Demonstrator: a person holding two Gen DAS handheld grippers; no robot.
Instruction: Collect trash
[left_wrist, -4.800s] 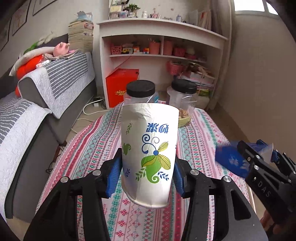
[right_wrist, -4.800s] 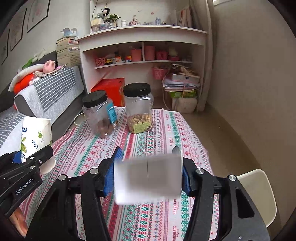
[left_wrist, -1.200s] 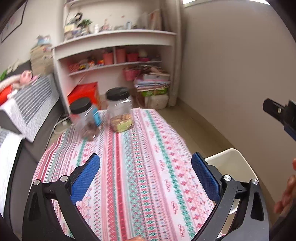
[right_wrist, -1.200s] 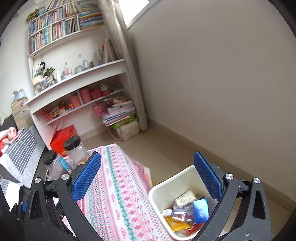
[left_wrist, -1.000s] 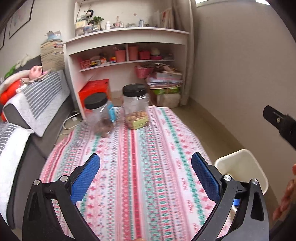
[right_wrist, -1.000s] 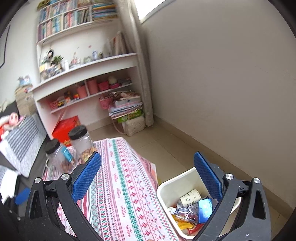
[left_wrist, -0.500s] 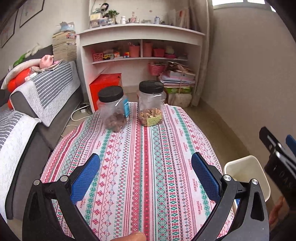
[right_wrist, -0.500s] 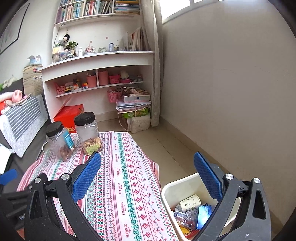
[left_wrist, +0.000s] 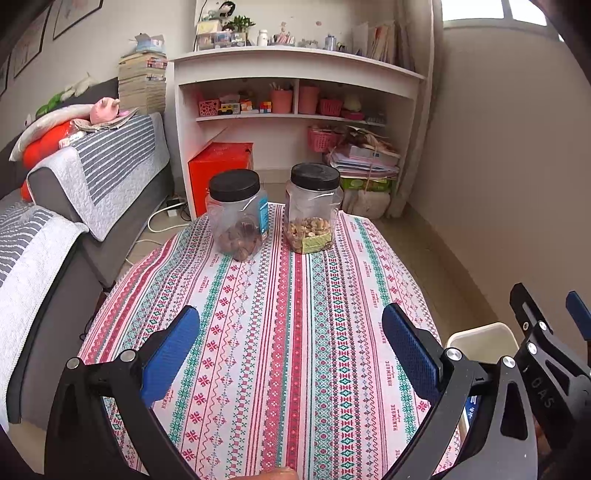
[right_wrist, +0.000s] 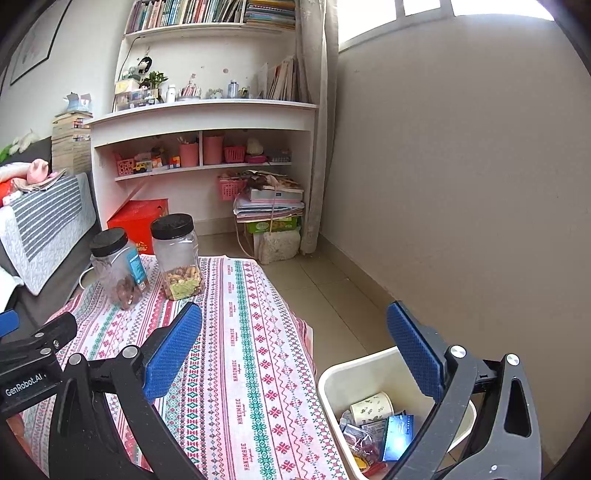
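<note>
Bin cut off at lower right, trash partly hidden behind right gripper; left gripper likewise spread wide, empty.

Daylit, sharp, heavy fisheye.
Blown-out high window lights the plain beige wall; soft shadows, straight lines bow, black vignette at corners.

Cup, blue packet now in bin.
</note>
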